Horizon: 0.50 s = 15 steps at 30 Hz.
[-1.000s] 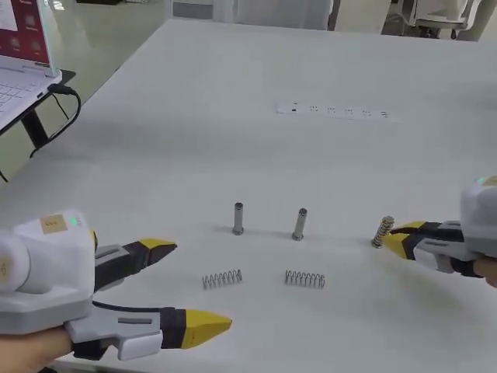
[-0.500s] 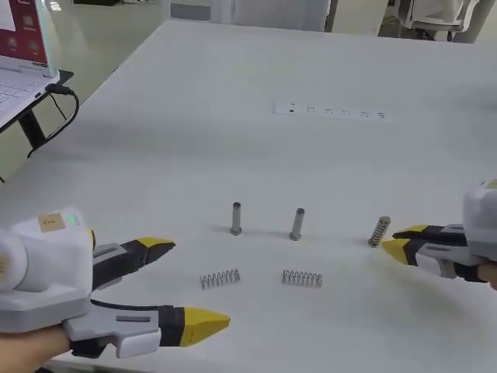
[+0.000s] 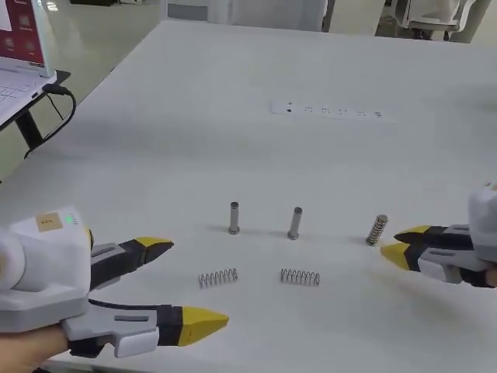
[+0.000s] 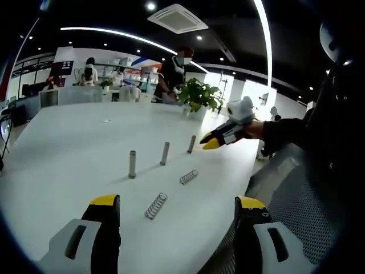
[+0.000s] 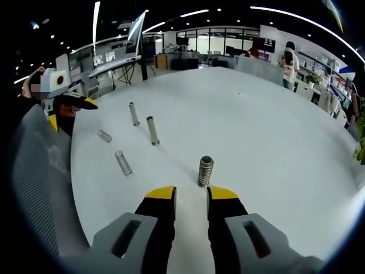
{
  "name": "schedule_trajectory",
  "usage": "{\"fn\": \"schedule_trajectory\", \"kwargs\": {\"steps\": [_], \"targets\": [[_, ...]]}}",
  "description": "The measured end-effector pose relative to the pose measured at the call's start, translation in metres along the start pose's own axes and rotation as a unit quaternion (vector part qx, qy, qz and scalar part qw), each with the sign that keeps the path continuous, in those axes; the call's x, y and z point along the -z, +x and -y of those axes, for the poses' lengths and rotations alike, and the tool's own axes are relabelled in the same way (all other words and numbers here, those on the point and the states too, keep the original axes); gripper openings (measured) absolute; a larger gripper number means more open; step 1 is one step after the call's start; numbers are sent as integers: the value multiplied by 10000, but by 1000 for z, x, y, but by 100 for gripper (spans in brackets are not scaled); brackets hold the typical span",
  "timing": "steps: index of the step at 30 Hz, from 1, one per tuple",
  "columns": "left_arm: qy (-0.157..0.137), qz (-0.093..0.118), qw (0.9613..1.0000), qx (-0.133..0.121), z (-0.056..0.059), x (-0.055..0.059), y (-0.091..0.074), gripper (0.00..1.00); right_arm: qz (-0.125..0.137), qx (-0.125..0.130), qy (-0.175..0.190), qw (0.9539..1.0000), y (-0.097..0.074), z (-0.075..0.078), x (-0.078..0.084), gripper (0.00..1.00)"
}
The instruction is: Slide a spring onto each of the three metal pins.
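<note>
Your right gripper [image 3: 389,242] sits just beside the sprung pin [image 3: 377,230], jaws slightly parted, empty. Your left gripper [image 3: 199,281] gapes wide near 2 loose springs [image 3: 217,277]; 2 bare pins [image 3: 234,218] stand beyond them.

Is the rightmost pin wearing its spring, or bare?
Wearing it: coils of the spring wrap the upright rightmost pin nearly to its cap; the right gripper sits apart.

White handheld grippers, yellow-tipped
On the left gripper [image 3: 182,282] and right gripper [image 3: 397,242]: rounded white housings, grey-black jaws, yellow tips (the left carries a tan sticker [image 3: 49,223] and green light [image 3: 72,221]); dark sleeve [image 4: 288,130].
</note>
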<state>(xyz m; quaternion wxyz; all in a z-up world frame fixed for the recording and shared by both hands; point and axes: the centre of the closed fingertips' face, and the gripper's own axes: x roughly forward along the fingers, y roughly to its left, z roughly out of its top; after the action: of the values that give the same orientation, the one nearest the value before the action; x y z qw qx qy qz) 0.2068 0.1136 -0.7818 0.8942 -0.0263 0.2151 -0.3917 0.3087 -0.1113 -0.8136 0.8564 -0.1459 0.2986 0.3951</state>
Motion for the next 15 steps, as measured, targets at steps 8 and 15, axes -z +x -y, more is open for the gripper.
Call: {"fn": "schedule_trajectory", "kwargs": {"steps": [8, 15], "targets": [[-3, 15, 10000, -5, 1, -1, -1, 79, -34, -88, -75, 9999, -3, -7, 0, 22], [-1, 15, 10000, -2, 1, -1, -1, 79, -63, -195, -155, 9997, -5, -15, 0, 23]]}}
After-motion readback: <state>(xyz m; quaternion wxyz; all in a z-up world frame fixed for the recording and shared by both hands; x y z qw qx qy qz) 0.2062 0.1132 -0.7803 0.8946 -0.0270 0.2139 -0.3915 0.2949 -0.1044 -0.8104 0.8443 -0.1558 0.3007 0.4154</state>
